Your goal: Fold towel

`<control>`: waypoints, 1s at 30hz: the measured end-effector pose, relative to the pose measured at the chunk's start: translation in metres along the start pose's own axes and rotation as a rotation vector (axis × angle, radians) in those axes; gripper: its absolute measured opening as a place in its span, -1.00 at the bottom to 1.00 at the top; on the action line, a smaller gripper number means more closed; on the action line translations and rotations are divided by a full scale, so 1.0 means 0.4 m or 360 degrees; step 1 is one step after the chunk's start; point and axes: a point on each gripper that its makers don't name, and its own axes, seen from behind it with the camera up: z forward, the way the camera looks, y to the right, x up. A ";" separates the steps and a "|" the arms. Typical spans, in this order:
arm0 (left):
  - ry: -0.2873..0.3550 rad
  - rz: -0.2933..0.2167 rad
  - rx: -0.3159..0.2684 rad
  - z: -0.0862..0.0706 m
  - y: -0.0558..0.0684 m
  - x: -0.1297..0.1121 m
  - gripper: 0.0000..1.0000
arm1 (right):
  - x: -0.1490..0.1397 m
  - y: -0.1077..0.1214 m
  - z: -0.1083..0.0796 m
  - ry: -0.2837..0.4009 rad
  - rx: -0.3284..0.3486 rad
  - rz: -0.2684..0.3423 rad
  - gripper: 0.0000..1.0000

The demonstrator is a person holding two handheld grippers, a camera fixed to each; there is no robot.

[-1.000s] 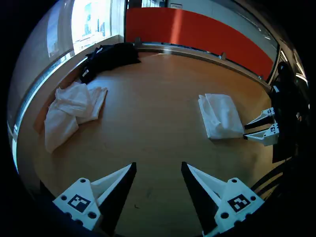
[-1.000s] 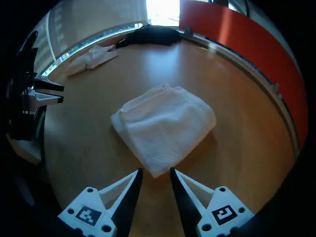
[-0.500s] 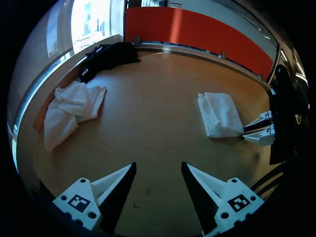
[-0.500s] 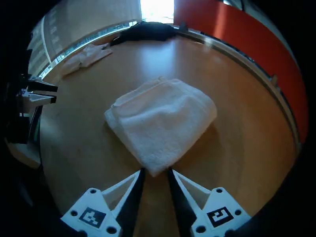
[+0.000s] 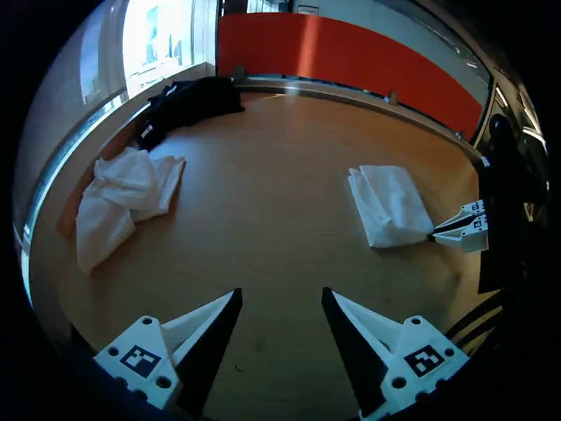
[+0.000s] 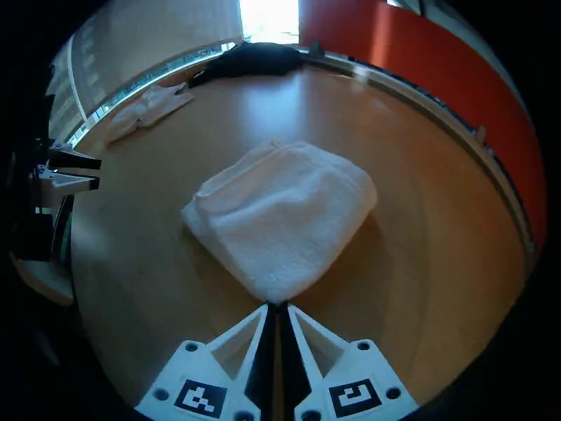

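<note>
towel (image 6: 280, 217) dead ahead of right gripper (image 6: 278, 307), near corner at its closed tips. left gripper (image 5: 280, 290) spread wide, well apart.

We hold our left gripper (image 5: 280, 330) low at the bottom of the left gripper view. Its two fingers (image 5: 210, 330) stand wide apart and grip nothing. In the right gripper view it appears small at the left edge (image 6: 97, 174), again spread, pointing toward the centre of the frame. Our right gripper (image 6: 278, 330) sits at bottom centre of the right gripper view, its fingers drawn together with just a thin slit between them. In the left gripper view it reaches in from the right edge (image 5: 440, 234), tips together and pointing left.
</note>
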 end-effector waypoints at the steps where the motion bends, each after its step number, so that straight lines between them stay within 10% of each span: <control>1: 0.0001 0.0003 -0.0001 0.000 0.001 0.002 0.68 | 0.004 0.002 -0.004 0.0006 -0.0005 -0.0006 -0.92; 30: 0.0104 0.0097 -0.0064 -0.037 0.049 0.106 0.67 | 0.290 0.133 -0.271 0.0367 -0.0223 -0.0094 -0.93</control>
